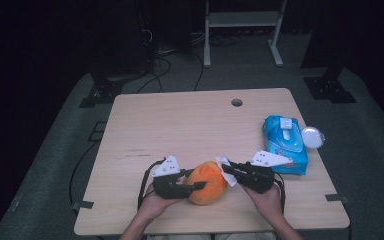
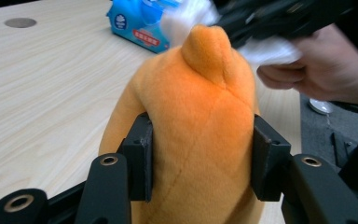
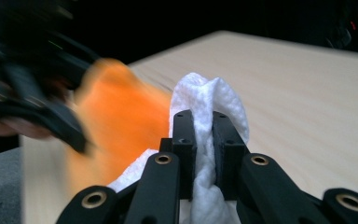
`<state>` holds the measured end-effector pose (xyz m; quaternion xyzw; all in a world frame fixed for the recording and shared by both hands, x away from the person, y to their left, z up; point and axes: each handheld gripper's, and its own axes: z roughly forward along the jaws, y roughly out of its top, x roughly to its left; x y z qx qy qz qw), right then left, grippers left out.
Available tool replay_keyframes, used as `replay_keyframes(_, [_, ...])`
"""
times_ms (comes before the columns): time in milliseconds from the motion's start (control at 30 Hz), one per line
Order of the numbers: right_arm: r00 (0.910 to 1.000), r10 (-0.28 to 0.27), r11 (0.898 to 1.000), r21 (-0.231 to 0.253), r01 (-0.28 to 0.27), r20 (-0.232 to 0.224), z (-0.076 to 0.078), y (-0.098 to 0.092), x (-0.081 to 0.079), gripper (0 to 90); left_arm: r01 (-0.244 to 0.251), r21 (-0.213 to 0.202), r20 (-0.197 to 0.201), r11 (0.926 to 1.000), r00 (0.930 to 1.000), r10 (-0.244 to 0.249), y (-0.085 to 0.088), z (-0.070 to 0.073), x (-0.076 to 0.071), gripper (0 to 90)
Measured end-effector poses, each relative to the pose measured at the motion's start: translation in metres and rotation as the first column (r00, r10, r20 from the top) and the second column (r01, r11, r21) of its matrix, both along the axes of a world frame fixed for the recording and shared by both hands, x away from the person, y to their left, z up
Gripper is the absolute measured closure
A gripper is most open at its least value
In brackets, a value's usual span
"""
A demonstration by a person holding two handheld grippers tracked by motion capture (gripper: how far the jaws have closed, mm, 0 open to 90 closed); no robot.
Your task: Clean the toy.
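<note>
Here, near the front edge of the tabletop [image 1: 180,125], the left hand-held gripper [image 2: 200,161] is clamped across the body of the orange plush toy [image 2: 191,135]: light, soft, its fabric giving under the pads, so a broad hold around the middle seems safest. To its right, the right hand-held gripper [image 3: 204,140] pinches a limp white wipe [image 3: 214,100], thin and easily torn, against the toy's top.

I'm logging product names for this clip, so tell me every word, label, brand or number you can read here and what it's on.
Blue wipes pack: a red strip with white characters and a small round white logo, too small and blurred to read.
Same pack seen in the high view: print too small to read.
Orange plush toy, white wipe, table: no text.
</note>
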<state>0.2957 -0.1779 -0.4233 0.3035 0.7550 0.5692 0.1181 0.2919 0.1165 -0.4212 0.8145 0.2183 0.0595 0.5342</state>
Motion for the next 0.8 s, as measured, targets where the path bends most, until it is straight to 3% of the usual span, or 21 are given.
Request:
replay_keyframes(100, [0.9991, -0.007, 1.000, 0.026, 0.008, -0.043, -0.007, -0.003, 0.003, 80.9, -0.010, 0.001, -0.005, 1.0000, 0.9999, 0.010, -0.001, -0.003, 0.001, 50.9])
replay_keyframes(200, [0.9988, 0.040, 0.998, 0.046, -0.041, 0.028, 0.009, 0.009, -0.008, 80.8, -0.013, 0.025, 0.016, 0.9996, 0.9998, 0.012, -0.007, -0.004, -0.001, 50.3])
replay_keyframes(267, [0.9983, 0.044, 0.999, 0.021, -0.044, 0.038, 0.009, 0.013, -0.009, 80.8, -0.013, 0.021, 0.012, 0.9997, 0.9998, 0.012, -0.007, -0.005, -0.001, 48.9])
replay_keyframes(300, [0.9989, 0.041, 0.999, 0.027, -0.042, 0.023, 0.005, 0.011, -0.007, 80.8, -0.012, 0.019, 0.009, 0.9998, 0.9999, 0.012, -0.006, -0.005, -0.001, 46.5])
replay_keyframes(400, [0.9997, 0.015, 1.000, 0.022, -0.014, -0.020, -0.008, 0.005, 0.000, 80.8, -0.016, -0.020, -0.029, 0.9997, 0.9995, 0.015, -0.005, -0.007, 0.003, 27.4])
replay_keyframes(467, [0.9994, 0.008, 0.999, 0.035, -0.007, -0.034, -0.008, 0.004, 0.001, 80.8, -0.026, -0.026, -0.043, 0.9993, 0.9988, 0.025, -0.007, -0.009, 0.005, 23.4])
replay_keyframes(533, [0.9998, 0.009, 0.999, 0.033, -0.008, -0.018, -0.003, 0.005, -0.001, 80.7, -0.027, -0.027, -0.047, 0.9992, 0.9985, 0.026, -0.007, -0.009, 0.006, 26.9])
replay_keyframes(633, [0.9989, 0.038, 0.997, 0.065, -0.040, 0.026, 0.008, 0.010, -0.010, 80.7, -0.039, -0.010, -0.003, 0.9992, 0.9992, 0.039, -0.009, -0.007, 0.003, 42.8])
replay_keyframes(700, [0.9976, 0.043, 0.998, 0.046, -0.046, 0.054, 0.012, 0.014, -0.014, 80.8, -0.041, -0.019, 0.019, 0.9990, 0.9990, 0.041, -0.009, -0.002, 0.000, 48.3])
replay_keyframes(800, [0.9993, 0.024, 0.998, 0.052, -0.026, 0.028, 0.006, 0.008, -0.007, 80.8, -0.053, -0.017, 0.029, 0.9985, 0.9982, 0.053, -0.007, 0.003, -0.002, 49.6])
